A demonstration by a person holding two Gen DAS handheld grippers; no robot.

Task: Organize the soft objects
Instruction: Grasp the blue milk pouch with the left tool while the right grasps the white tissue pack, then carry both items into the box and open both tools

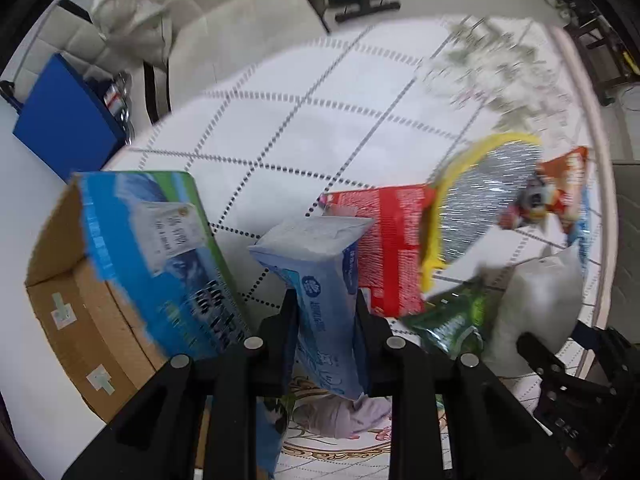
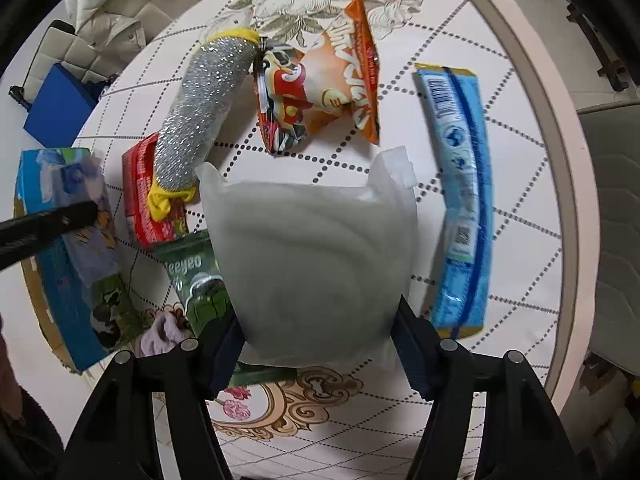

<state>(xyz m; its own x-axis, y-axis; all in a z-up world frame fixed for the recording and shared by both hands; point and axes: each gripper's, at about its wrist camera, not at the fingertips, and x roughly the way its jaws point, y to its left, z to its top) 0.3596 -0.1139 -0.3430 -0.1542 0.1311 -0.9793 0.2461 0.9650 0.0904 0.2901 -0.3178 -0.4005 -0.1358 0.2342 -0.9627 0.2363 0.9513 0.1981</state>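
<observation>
Left gripper (image 1: 325,312) clamped on pale blue tissue pack (image 1: 320,280) at lower centre, right gripper (image 2: 320,338) clamped on white padded pouch (image 2: 308,264) mid-frame, silver scouring pad (image 2: 204,112) upper left, orange snack bag (image 2: 320,84) above, blue carton (image 1: 160,256) at left.

A pale blue plastic tissue pack (image 1: 324,288) stands on end, pinched at its lower half, beside the open blue-printed cardboard box (image 1: 132,248). A translucent white plastic bag of cotton-like filling (image 2: 312,264) is held upright above the tablecloth. Behind lie a silver glitter pouch with yellow trim (image 2: 204,116) across a red packet (image 2: 140,196), an orange snack bag (image 2: 320,84), a green packet (image 2: 196,276) and a long blue wrapper (image 2: 460,200).
</observation>
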